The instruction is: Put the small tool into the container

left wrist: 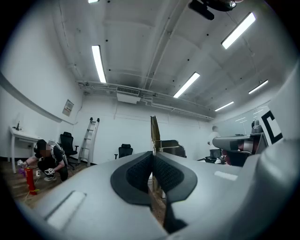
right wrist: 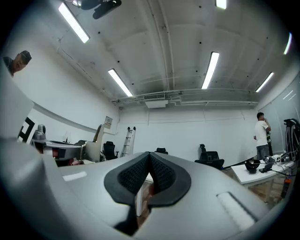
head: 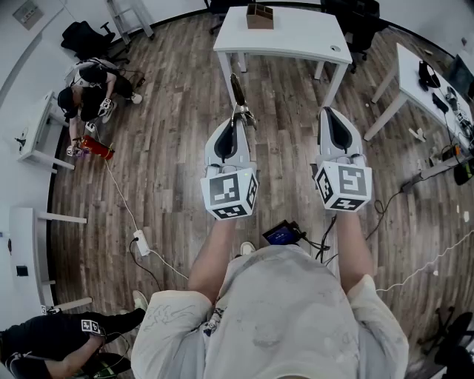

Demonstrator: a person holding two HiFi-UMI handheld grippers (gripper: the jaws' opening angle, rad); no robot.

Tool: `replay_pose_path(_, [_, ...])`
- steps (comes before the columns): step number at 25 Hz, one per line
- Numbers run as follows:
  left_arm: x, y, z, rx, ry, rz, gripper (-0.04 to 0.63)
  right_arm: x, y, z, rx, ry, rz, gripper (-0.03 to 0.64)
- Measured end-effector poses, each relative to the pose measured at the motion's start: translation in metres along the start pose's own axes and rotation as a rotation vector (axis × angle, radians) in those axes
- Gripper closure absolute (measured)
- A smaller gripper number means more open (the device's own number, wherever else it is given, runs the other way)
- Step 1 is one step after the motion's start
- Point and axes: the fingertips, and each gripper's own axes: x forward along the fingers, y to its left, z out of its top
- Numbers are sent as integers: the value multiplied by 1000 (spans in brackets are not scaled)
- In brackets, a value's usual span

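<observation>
Above the wooden floor (head: 170,148), short of the white counter (head: 296,37), a person holds both tongs out in front of the body. The left tongs (head: 236,126) are closed tight on the small tool (head: 238,92). In the left gripper view the dark pads meet around its thin shaft, and the flat brownish blade (left wrist: 154,133) stands straight up past the left tongs (left wrist: 153,157). In the head view the tool points forward toward the counter's near edge, with a bit of bright metal where it leaves the pads.

The right tongs (head: 329,117) are level with the left ones and well apart from them. The right gripper view shows the right tongs (right wrist: 149,157) pressed together at the tips and holding nothing (only a white counter leg shows through the slit lower down).

The container (head: 260,16), a small brown box, sits at the far edge of the counter, left of its middle and well apart from the tool.

Off to the left, a crouching person (head: 92,85) is on the floor beside a red canister (head: 96,148). A white power strip (head: 141,243) lies on the boards nearer the body. A ladder (left wrist: 89,140) leans against the far wall, and the right gripper view shows another person (right wrist: 262,136) standing by a second counter (right wrist: 253,174).
</observation>
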Motion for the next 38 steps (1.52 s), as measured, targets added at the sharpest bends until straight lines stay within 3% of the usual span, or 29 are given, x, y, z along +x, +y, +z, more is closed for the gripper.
replay_pose_path(15, [3,-24,-38,-2,15,-15,574,-11,-21,-36,3,11,-7,611])
replay_pose_path(17, [8,-61,-45,0,15,-15,574,-26,-54,-42,7,10,-2,611])
replay_pose_path(22, [35,-206,-64,7,18,-11,574,-80,-193,-54,17,11,2,611])
replay_pose_path(27, [81,-301,-77,6,18,-6,574,-95,-305,-66,29,20,-8,611])
replay_pose_path(34, [145,-344,-99,6,26,-25,574,-67,-375,-90,31,40,-26,611])
replay_pose_path(38, [193,-328,-111,2,26,-33,574,-21,-387,-102,20,42,-36,611])
